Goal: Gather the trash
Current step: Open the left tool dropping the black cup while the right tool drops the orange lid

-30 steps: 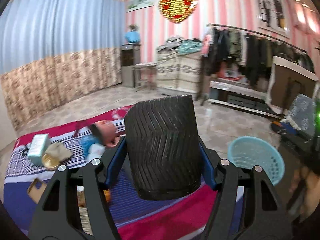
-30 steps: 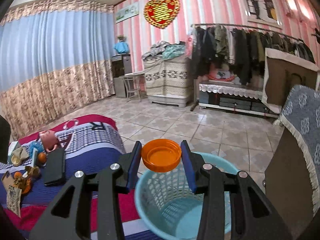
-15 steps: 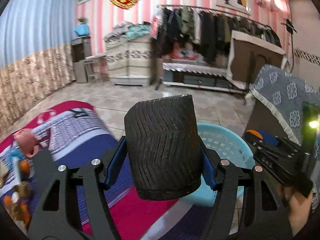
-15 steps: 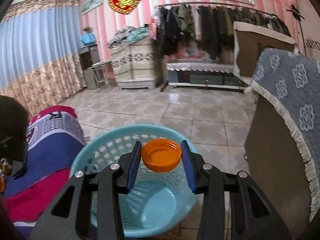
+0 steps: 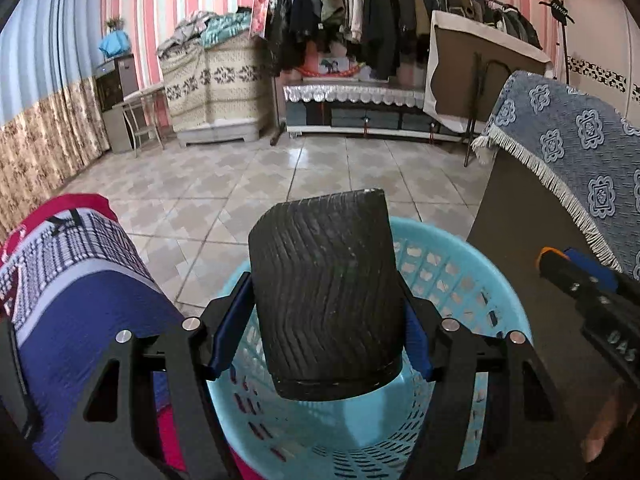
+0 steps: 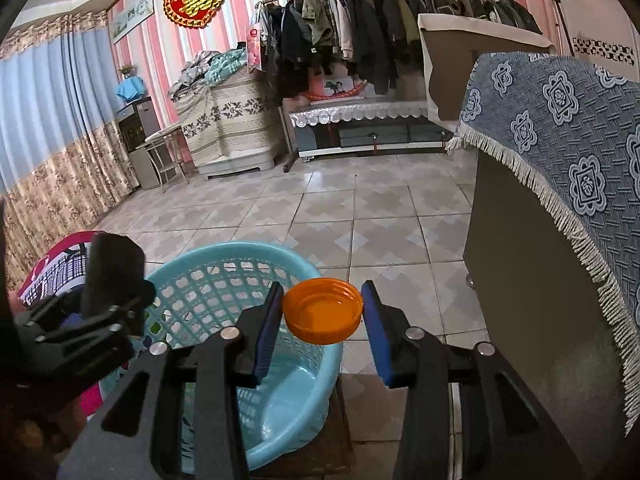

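A black ribbed paper cup (image 5: 326, 300) is clamped between the blue pads of the left gripper (image 5: 326, 322), bottom end toward the camera, and is held over the round light-blue plastic lattice basket (image 5: 472, 276). A round orange plastic lid (image 6: 322, 310) is pinched, hollow side up, by the right gripper (image 6: 322, 322) above the near right rim of that basket. The basket is seen on the tiled floor (image 6: 360, 208), just beside a red-and-blue striped blanket (image 5: 76, 280)
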`<action>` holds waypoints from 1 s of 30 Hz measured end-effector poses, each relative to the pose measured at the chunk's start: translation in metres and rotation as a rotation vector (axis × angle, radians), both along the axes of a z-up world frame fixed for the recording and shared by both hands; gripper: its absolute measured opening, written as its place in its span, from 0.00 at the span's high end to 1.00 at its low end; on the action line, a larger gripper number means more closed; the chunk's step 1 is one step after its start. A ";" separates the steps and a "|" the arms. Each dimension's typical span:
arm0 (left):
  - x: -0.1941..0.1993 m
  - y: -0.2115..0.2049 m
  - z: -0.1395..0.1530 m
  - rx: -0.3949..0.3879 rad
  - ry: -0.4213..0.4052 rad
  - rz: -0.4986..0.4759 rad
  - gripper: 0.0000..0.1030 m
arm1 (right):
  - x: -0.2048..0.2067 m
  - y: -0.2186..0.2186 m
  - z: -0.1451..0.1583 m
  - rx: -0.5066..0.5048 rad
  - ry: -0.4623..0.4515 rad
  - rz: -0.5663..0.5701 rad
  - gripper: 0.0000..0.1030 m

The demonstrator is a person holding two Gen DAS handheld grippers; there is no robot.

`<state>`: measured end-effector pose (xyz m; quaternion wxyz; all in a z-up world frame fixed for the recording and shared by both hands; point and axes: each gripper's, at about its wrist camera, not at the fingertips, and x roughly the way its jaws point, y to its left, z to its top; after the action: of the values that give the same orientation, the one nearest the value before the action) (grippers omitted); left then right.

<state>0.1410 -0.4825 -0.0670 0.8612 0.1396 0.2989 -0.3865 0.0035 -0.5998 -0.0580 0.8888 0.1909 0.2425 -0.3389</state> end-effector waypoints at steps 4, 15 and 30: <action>0.005 -0.001 -0.004 0.021 0.000 0.013 0.23 | 0.007 0.001 -0.001 0.004 0.005 0.013 0.61; 0.027 0.052 0.024 -0.066 -0.041 0.161 0.10 | 0.019 0.017 0.002 -0.022 0.020 0.053 0.61; 0.017 0.164 0.080 -0.115 -0.125 0.366 0.07 | 0.060 0.063 0.014 -0.076 0.030 0.146 0.61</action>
<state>0.1582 -0.3180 0.0128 0.9405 0.0575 0.2427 -0.2307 0.0638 -0.5365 -0.0444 0.9140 0.1337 0.2561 -0.2848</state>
